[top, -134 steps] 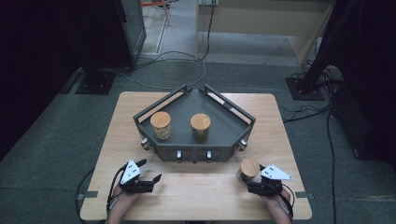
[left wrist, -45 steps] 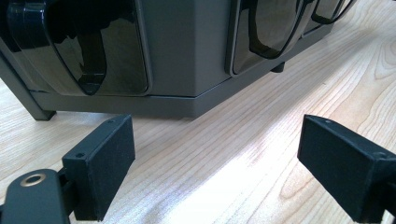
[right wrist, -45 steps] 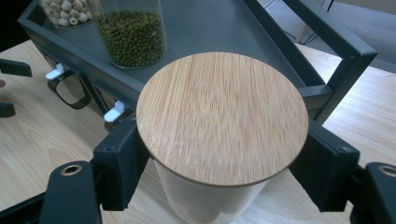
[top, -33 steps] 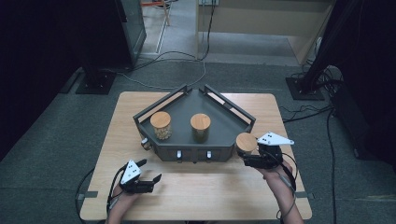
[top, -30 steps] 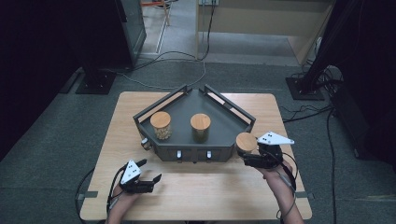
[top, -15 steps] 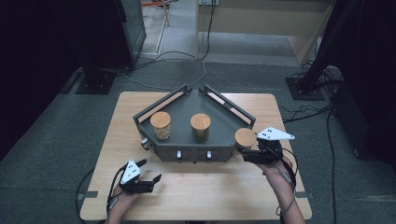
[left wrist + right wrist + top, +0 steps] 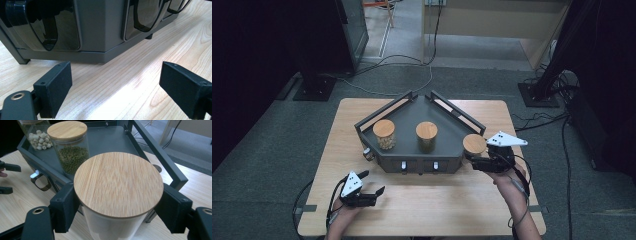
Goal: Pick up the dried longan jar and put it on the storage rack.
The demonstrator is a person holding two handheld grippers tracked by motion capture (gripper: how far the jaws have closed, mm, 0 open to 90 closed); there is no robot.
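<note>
Jar [image 7: 117, 192] time: I'm carrying it clamped in the right tongs [image 7: 479, 161], hovering at the tray's [image 7: 447, 159] right front corner. I'm planning to clear the rail [image 7: 160, 152] and keep it upright beside the bean jar [image 7: 427, 136]. Left tongs [image 7: 371, 182] are resting wide open on the table [image 7: 437, 200].

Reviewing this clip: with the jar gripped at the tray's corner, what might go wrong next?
1. The jar in the right gripper hangs beside the tray's raised rail; it may clip the rail going in.
2. The fingers grip smooth glass just under the lid, so it may slip.
3. The green-bean jar stands near and may get bumped.
</note>
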